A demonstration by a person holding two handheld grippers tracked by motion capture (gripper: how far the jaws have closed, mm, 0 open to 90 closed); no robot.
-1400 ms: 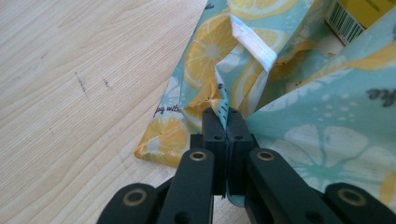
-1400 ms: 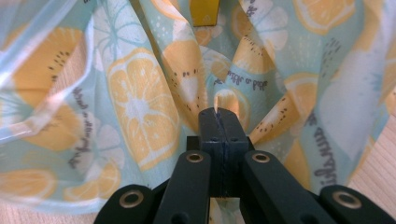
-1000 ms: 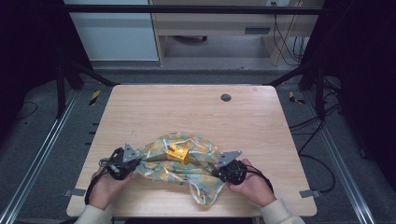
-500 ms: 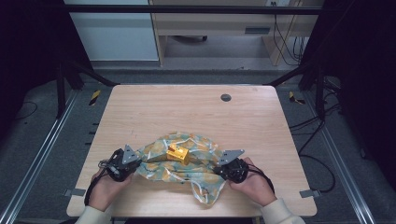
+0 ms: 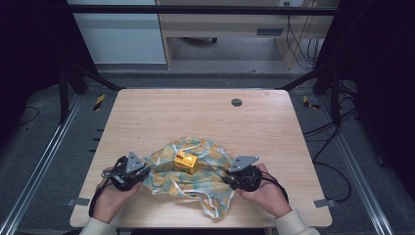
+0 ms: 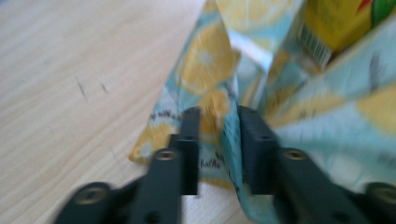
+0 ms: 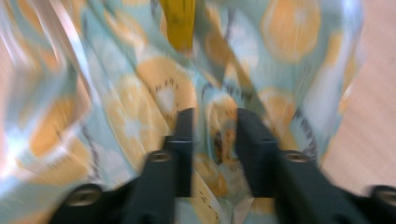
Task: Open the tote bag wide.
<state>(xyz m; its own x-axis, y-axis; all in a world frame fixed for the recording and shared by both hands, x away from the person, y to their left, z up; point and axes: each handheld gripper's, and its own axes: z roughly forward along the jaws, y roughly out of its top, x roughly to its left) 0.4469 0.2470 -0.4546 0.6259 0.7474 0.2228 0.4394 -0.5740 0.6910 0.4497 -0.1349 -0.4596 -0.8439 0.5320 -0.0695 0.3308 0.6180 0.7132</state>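
Wooden table, lemon-print bag lying crumpled between my hands, yellow carton on it. Left gripper and right gripper have both just been opening, jaws now apart with cloth loose between them, one at each end.

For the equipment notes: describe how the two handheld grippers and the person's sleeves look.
Both the left gripper and the right gripper are black, compact bodies, each topped by a grey three-cornered plate and trailing a black cable. Each gripper's own view shows two flat, black rectangular jaws with round screw heads at their bases. The sleeves are light cream.
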